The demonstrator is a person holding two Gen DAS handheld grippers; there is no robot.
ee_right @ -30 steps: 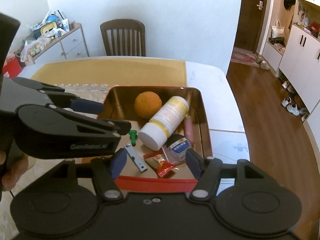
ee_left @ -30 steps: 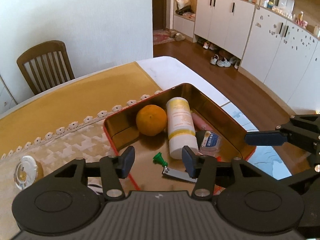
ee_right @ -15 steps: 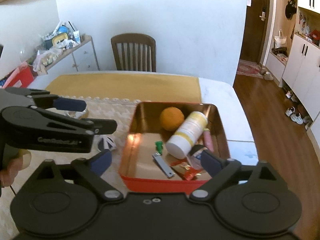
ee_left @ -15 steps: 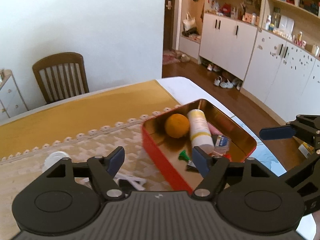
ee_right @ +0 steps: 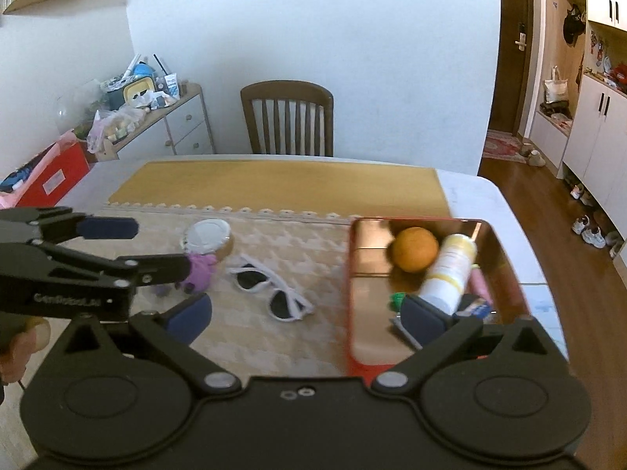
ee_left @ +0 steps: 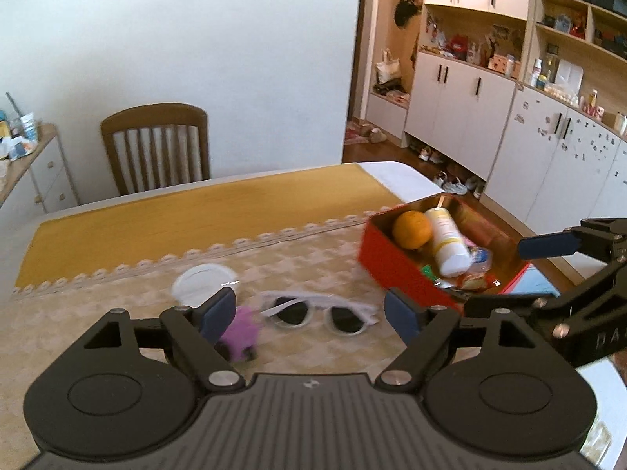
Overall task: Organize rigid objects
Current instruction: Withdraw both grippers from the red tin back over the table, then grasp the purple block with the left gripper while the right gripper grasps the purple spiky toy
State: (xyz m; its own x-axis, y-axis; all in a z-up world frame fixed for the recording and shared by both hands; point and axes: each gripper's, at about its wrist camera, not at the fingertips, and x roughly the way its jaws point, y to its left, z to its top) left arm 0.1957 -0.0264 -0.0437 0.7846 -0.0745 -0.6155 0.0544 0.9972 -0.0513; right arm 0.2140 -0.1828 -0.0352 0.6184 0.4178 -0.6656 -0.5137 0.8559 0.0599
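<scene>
— Item one: surface and room?

— Table (ee_right: 486,199) with a white top, a mustard runner across the far part, a beige patterned cloth with lace edging nearer me. A wooden chair (ee_right: 288,117) stands at the far side against a white wall; white cabinets (ee_left: 462,105) and open shelves line the right of the room, and a cluttered drawer unit (ee_right: 172,121) sits far left.

— Item two: your tools?

— My left gripper (ee_left: 309,313): jaws spread, just been opening, nothing between them. My right gripper (ee_right: 305,317): jaws spread wide, likewise just been opening, nothing pinched.

— Item three: the goods, relative to those tools?

— White-framed sunglasses (ee_left: 321,313) lie loose on the cloth, just beyond my left gripper's fingertips. A small purple toy (ee_left: 241,331), blurred, sits behind its left finger. A round white-lidded container (ee_right: 207,235) lies a little farther off, near the toy.

— And the red tin?

— Red tin tray (ee_right: 348,293), to the right, under my right gripper's right finger. Contents: an orange (ee_right: 415,248), a white and yellow bottle (ee_right: 450,270) lying on its side touching it, a small green piece (ee_right: 397,299), and other small items too blurred to name.

— Obstructions?

— The left gripper's finger partly covers the toy in both views.
</scene>
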